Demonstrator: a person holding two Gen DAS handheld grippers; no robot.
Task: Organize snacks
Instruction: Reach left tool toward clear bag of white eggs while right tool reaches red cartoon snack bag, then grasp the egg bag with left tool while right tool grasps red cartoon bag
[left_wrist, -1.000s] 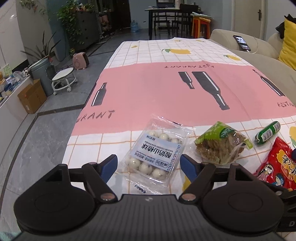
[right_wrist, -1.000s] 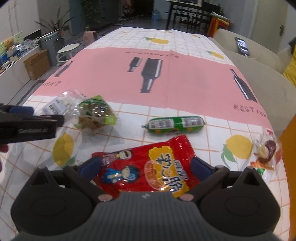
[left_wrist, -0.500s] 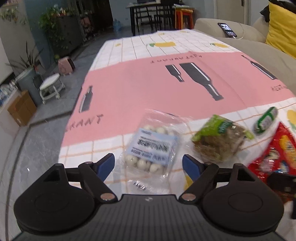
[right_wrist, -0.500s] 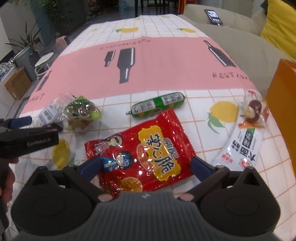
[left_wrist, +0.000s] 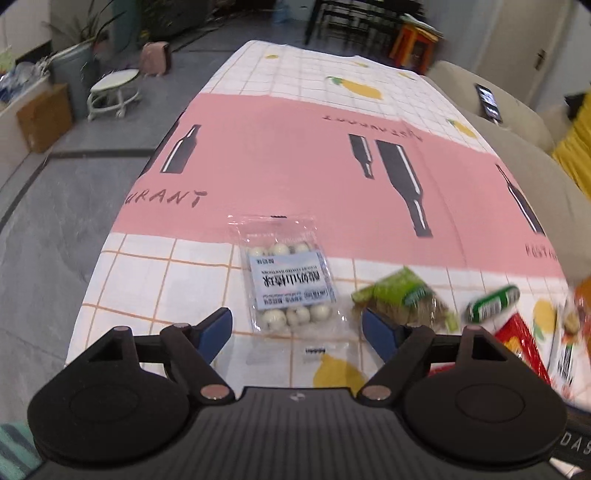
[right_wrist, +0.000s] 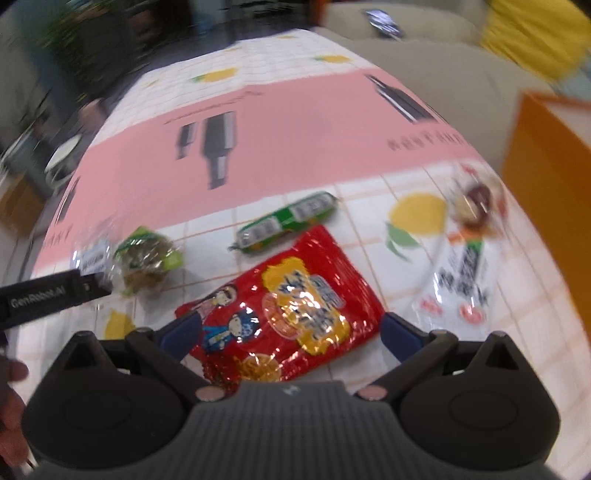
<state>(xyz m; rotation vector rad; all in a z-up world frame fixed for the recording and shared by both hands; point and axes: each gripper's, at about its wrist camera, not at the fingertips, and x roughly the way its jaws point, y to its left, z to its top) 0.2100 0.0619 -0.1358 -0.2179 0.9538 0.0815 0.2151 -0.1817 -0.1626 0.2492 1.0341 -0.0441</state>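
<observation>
in the left wrist view the left gripper (left_wrist: 297, 326) stood wide and empty above the tablecloth (left_wrist: 303, 166), its blue fingers flanking the near end of a clear pack of white balls (left_wrist: 290, 282); a green-topped bag (left_wrist: 404, 299) lay just right. in the right wrist view the right gripper (right_wrist: 290, 332) gaped wide around a red snack bag (right_wrist: 288, 306), nothing gripped; a green sausage (right_wrist: 286, 223) lay beyond it.

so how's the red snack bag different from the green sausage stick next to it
The red snack bag is a wide, flat foil pouch with cartoon figures and yellow lettering; the green sausage stick is a slim tube with white label panels. The bag is much the larger. The bag lies between the open jaws of the right gripper; the sausage lies beyond them, out of the gap. Both lie flat on the tablecloth, angled the same way, nearly touching.
</observation>
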